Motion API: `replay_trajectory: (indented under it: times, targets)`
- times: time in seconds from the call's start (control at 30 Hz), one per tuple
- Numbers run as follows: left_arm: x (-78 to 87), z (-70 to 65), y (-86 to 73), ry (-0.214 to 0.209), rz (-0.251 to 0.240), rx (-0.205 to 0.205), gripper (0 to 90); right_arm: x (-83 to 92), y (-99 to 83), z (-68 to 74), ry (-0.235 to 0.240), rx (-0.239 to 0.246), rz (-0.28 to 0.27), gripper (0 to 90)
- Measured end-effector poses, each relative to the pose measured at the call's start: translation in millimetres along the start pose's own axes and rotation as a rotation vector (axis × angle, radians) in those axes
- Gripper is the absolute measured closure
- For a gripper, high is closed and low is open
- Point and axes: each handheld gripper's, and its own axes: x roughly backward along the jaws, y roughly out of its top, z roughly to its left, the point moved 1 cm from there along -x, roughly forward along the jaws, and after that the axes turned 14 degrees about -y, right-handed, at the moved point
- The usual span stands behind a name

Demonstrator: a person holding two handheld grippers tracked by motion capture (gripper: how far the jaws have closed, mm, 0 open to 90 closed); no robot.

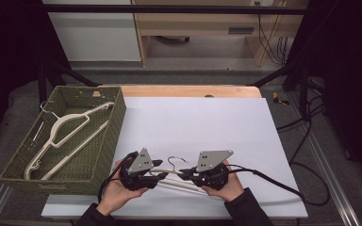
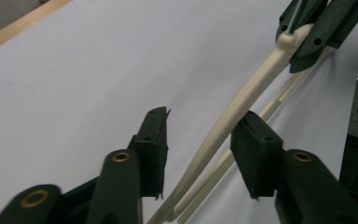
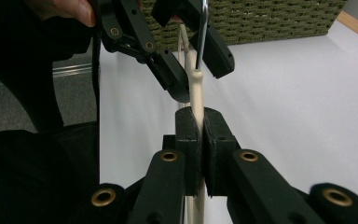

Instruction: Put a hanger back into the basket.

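Note:
A cream plastic hanger [image 1: 174, 182] with a metal hook [image 1: 175, 161] is held low over the white sheet [image 1: 198, 122], near the front edge. My right gripper [image 1: 183, 173] is shut on the hanger's shoulder [image 3: 196, 93], its pads pressed flat against it, as the right gripper view [image 3: 199, 135] shows. My left gripper [image 1: 159, 172] faces it from the left. In the left gripper view the hanger arm [image 2: 247, 93] runs between my left gripper's jaws [image 2: 200, 140], close to the right pad with a gap at the left pad, so it is open.
A green woven basket [image 1: 118, 117] stands at the left of the table with two more cream hangers [image 1: 68, 134] in it. Cables trail off the right edge [image 1: 306, 193]. A wooden table edge [image 1: 188, 90] runs behind the sheet.

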Motion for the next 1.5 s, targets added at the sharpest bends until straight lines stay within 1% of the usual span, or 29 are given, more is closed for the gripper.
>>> replay_trajectory:
  times: [0.07,0.1,0.13,0.17,0.27,0.3,0.4,0.47,0.57,0.67,0.7,0.73,0.77,0.8,0.83,0.87,0.9,1.0,1.03,1.07,1.1,1.2,1.23,1.33,1.4,1.43,1.5]
  targets:
    - [-1.3,-1.2,-0.2,-0.005,0.017,-0.002,64.3,-1.0,-0.9,-0.3,-0.004,0.002,0.01,86.6]
    - [-1.3,-1.2,-0.2,-0.005,0.017,-0.002,65.8,-1.0,-0.9,-0.3,-0.004,0.002,0.01,86.6]
    - [-1.6,-1.9,-0.1,0.003,0.028,-0.016,65.8,-1.6,-1.2,-0.4,-0.004,0.003,0.014,86.6]
    - [-0.5,-3.0,0.4,0.013,0.045,-0.041,67.8,-2.3,-1.7,-0.5,-0.003,-0.004,0.016,86.4]
    - [1.1,-5.7,1.6,0.02,0.05,-0.064,70.4,-1.4,-1.1,-1.8,-0.004,-0.012,0.008,85.2]
    - [2.0,-6.5,2.1,0.021,0.052,-0.065,71.5,-0.7,-0.7,-2.0,-0.011,-0.013,0.004,84.2]
    - [3.3,-9.7,3.8,0.0,0.055,-0.068,76.5,1.8,0.6,-3.6,-0.058,-0.019,-0.013,78.6]
    - [3.0,-12.2,5.1,-0.024,0.06,-0.058,79.2,2.4,0.4,-4.5,-0.084,-0.016,-0.018,74.5]
    - [2.4,-14.3,5.7,-0.031,0.064,-0.054,81.7,1.8,-0.1,-4.9,-0.109,-0.018,-0.014,68.7]
    - [2.3,-15.5,6.0,-0.053,0.06,-0.038,84.5,0.7,-0.4,-5.0,-0.137,-0.015,-0.02,61.5]
    - [2.3,-15.5,6.0,-0.053,0.06,-0.038,85.8,0.7,-0.4,-5.0,-0.137,-0.015,-0.02,61.5]
    - [2.8,-16.0,5.9,-0.055,0.046,-0.022,86.5,2.0,-0.4,-5.9,-0.177,-0.007,-0.028,55.2]
    - [3.6,-15.5,6.0,-0.066,0.032,0.002,86.6,3.2,-0.3,-6.3,-0.188,-0.011,-0.029,54.5]
    - [5.2,-15.3,6.2,-0.06,0.022,0.011,86.6,4.6,-0.4,-7.5,-0.189,-0.011,-0.033,54.1]
    - [6.4,-15.0,6.2,-0.054,0.021,0.01,86.6,7.6,-0.8,-9.1,-0.186,-0.027,-0.042,52.8]
    - [8.4,-14.5,6.1,-0.05,0.012,0.018,86.7,9.5,-1.3,-10.6,-0.188,-0.034,-0.05,51.6]
    - [10.5,-13.9,6.1,-0.043,0.003,0.026,86.7,12.4,-1.8,-12.1,-0.193,-0.052,-0.056,49.7]
    - [18.7,-12.7,7.4,-0.018,-0.033,0.044,86.7,21.2,-3.1,-17.9,-0.233,-0.079,-0.078,40.7]
    - [21.1,-12.4,7.9,-0.014,-0.039,0.047,86.7,24.8,-4.2,-20.4,-0.255,-0.092,-0.087,37.5]
    - [25.7,-12.6,9.0,0.0,-0.055,0.051,86.7,27.2,-5.1,-22.1,-0.268,-0.103,-0.093,34.6]
    - [28.0,-12.8,9.6,0.007,-0.059,0.054,86.7,31.2,-7.8,-26.0,-0.285,-0.132,-0.111,30.9]
    - [37.1,-13.2,11.6,0.035,-0.074,0.063,86.7,36.9,-13.5,-32.3,-0.318,-0.178,-0.112,24.5]
    - [40.2,-13.0,12.0,0.042,-0.085,0.072,86.6,38.8,-16.4,-34.9,-0.326,-0.193,-0.112,22.5]
    - [49.9,-11.7,12.8,0.058,-0.114,0.091,86.7,45.5,-25.4,-41.9,-0.358,-0.254,-0.108,20.0]
    - [56.9,-10.4,13.4,0.069,-0.127,0.1,86.6,48.8,-29.8,-45.2,-0.371,-0.28,-0.107,18.8]
    - [61.7,-9.4,14.0,0.081,-0.135,0.103,86.6,50.5,-32.0,-46.6,-0.382,-0.293,-0.108,18.5]
    - [69.7,-7.5,15.0,0.096,-0.151,0.104,86.6,54.2,-37.0,-49.7,-0.398,-0.307,-0.104,16.8]
